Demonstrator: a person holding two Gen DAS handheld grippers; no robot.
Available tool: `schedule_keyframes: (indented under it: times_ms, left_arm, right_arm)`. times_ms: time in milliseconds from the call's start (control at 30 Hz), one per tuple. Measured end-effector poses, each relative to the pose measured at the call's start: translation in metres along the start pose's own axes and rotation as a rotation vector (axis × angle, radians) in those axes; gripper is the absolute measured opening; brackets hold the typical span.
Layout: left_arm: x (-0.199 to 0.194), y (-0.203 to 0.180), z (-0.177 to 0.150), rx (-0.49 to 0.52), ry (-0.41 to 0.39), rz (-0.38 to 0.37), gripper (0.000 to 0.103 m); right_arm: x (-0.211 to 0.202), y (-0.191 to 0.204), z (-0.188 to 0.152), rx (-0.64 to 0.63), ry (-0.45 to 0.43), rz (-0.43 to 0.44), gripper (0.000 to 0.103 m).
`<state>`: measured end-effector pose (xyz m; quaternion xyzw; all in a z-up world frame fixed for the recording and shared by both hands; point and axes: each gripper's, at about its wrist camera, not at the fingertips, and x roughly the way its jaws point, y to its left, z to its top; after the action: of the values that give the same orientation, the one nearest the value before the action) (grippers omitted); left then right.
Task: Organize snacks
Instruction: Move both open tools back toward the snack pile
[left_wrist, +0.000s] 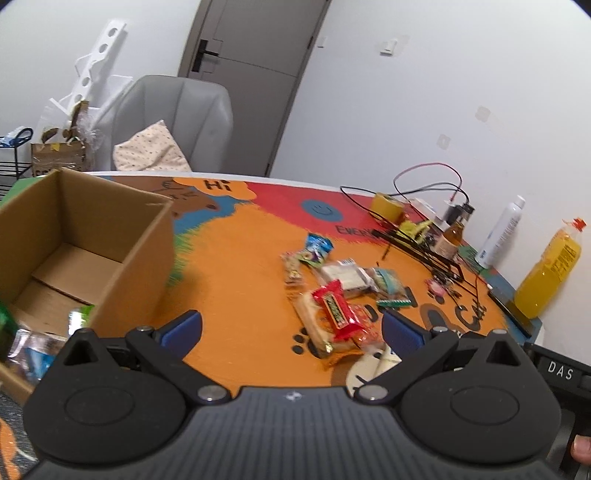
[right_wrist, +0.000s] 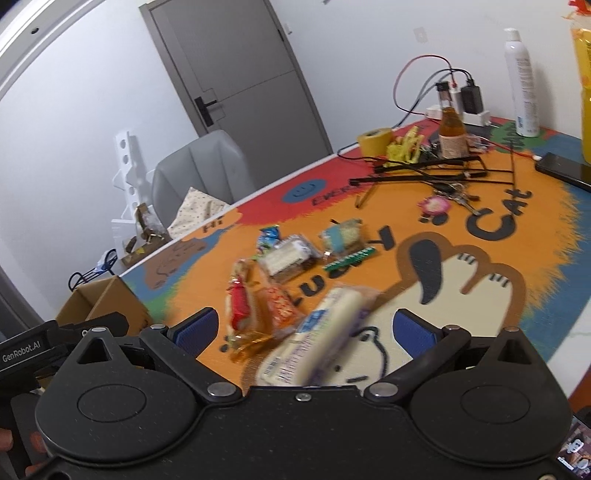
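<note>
An open cardboard box (left_wrist: 85, 236) stands at the table's left end with a few wrapped snacks (left_wrist: 33, 343) in its near corner. On the orange mat lies a snack pile: a red candy bar (left_wrist: 338, 310) on a clear cracker pack (left_wrist: 314, 328), a white pack (left_wrist: 345, 277) and a blue bag (left_wrist: 317, 245). My left gripper (left_wrist: 291, 328) is open and holds nothing, between box and pile. My right gripper (right_wrist: 304, 328) is open too. A long white pack with a blue label (right_wrist: 317, 332), blurred, lies between its fingers without touching them. The red bar (right_wrist: 240, 302) is just left of it.
At the far right of the table are a yellow tape roll (right_wrist: 375, 140), a brown bottle (right_wrist: 452, 134), a white spray bottle (right_wrist: 521, 81), a yellow juice bottle (left_wrist: 550, 273), a phone (right_wrist: 565, 170), keys (right_wrist: 454, 197), black rods and cables. A grey chair (left_wrist: 177, 118) stands behind.
</note>
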<state>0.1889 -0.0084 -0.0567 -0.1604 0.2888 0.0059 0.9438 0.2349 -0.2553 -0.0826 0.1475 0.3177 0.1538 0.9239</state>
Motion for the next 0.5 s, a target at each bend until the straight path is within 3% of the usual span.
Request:
schedule_keyframes:
  times_ms: [500]
  left_arm:
    - [0.041, -0.021, -0.016, 0.027, 0.062, -0.048, 0.1]
  right_arm:
    - [0.02, -0.033, -0.01, 0.042, 0.039, -0.022, 0.103]
